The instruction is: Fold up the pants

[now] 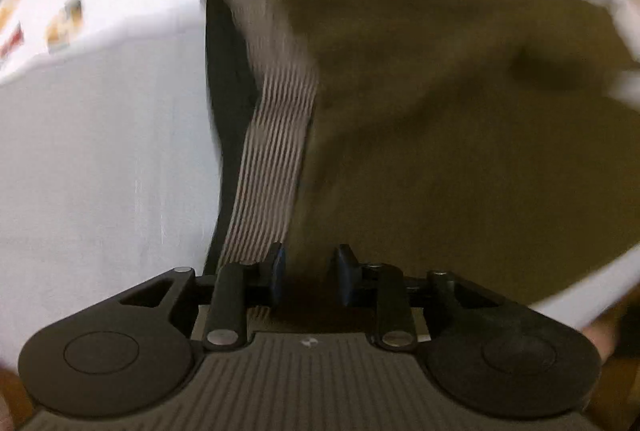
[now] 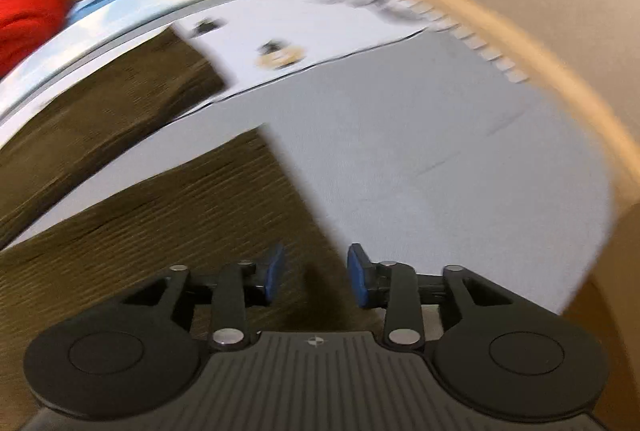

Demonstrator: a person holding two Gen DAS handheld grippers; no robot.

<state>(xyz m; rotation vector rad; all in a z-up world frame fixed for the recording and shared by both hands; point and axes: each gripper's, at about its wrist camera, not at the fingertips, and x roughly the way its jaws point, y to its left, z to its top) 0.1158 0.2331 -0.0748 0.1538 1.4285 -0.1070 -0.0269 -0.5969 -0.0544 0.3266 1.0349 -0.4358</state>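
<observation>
Olive pants (image 1: pixel 460 119) on pale sheet (image 2: pixel 440 151); both claws (image 1: pixel 308 277) (image 2: pixel 316 277) spread, seemingly pinching nothing.

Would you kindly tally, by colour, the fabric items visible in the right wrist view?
Olive-brown: 1, the pants, both legs spread on the sheet.
Red: 1, a cloth at the far left edge.
Pale grey: 1, the sheet underneath.
Total: 3
</observation>
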